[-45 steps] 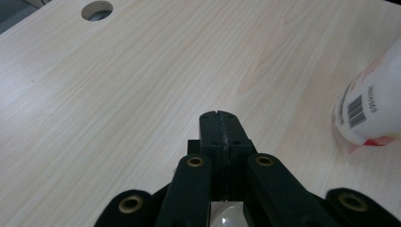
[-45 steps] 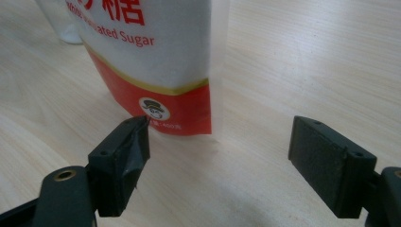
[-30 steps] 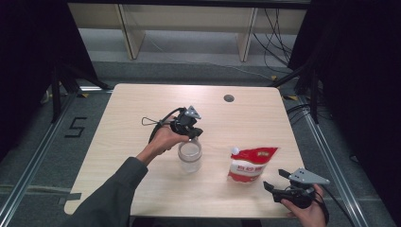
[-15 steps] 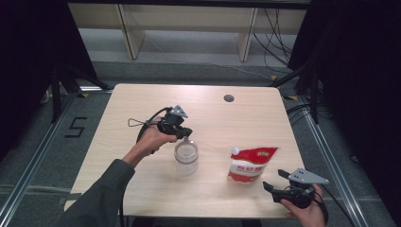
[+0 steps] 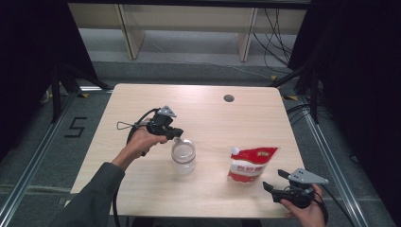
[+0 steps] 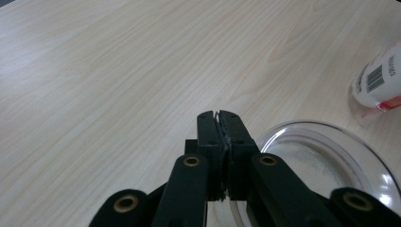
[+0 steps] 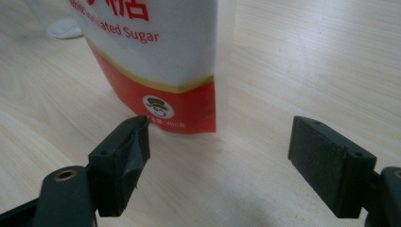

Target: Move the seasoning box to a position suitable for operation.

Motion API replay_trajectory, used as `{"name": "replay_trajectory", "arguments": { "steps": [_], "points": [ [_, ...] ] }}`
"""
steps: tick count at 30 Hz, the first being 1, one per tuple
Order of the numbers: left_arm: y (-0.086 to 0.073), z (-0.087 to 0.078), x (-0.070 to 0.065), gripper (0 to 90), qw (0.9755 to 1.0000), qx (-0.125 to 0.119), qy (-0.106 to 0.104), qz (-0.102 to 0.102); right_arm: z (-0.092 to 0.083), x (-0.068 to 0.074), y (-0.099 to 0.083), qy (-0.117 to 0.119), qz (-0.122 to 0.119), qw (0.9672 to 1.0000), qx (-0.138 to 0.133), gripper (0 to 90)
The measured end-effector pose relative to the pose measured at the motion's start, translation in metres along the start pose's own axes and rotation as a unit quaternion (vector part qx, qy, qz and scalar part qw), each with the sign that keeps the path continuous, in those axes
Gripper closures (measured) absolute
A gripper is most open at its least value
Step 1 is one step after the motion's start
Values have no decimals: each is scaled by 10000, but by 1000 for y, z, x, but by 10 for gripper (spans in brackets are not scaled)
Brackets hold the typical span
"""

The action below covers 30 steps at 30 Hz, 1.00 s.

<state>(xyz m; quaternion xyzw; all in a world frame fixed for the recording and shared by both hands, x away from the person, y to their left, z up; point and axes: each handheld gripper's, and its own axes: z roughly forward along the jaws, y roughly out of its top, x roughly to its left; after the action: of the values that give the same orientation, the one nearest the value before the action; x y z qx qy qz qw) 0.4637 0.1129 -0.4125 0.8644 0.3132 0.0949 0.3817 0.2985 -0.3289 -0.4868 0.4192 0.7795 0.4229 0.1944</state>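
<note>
A clear, lidless glass jar (image 5: 183, 156) stands upright near the middle of the light wooden table (image 5: 208, 118). My left gripper (image 5: 177, 134) hovers just above and to the left of its rim, jaws shut with nothing seen between them. In the left gripper view the shut fingertips (image 6: 220, 116) sit beside the jar's rim (image 6: 331, 137). A red and white sugar pouch (image 5: 250, 163) lies to the right of the jar. My right gripper (image 5: 274, 182) rests open at the front right, its jaws (image 7: 220, 142) pointing at the pouch's bottom edge (image 7: 161, 56), a little short of it.
A small round hole (image 5: 229, 98) sits in the table's far right part. The pouch's white cap end (image 6: 378, 78) points towards the jar. Dark curtains and shelving stand beyond the table; the table's front edge (image 5: 213, 215) is close under my right hand.
My left hand and its shut gripper have slid to the left, from over the jar to beside its left rim. The jar has shifted slightly left. The right gripper and the pouch have kept still.
</note>
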Motion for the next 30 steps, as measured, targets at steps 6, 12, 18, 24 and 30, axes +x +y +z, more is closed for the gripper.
{"name": "replay_trajectory", "arguments": {
  "steps": [6,12,18,24,30],
  "points": [
    [-11,-11,9,871,10000,-58,69,29,1,0,0,3,-38,10000,-15,222],
    [-20,-18,11,870,9998,-129,-10,-179,1,1,0,-11,1,10000,0,222],
    [-31,-28,9,861,9994,-118,35,-317,1,0,0,-3,-61,10000,-10,223],
    [-39,-36,6,857,9991,-172,-24,-399,2,1,0,19,-62,10000,8,223],
    [-45,-41,6,847,9986,-206,-19,-491,1,4,0,-7,70,10000,60,224]
  ]
}}
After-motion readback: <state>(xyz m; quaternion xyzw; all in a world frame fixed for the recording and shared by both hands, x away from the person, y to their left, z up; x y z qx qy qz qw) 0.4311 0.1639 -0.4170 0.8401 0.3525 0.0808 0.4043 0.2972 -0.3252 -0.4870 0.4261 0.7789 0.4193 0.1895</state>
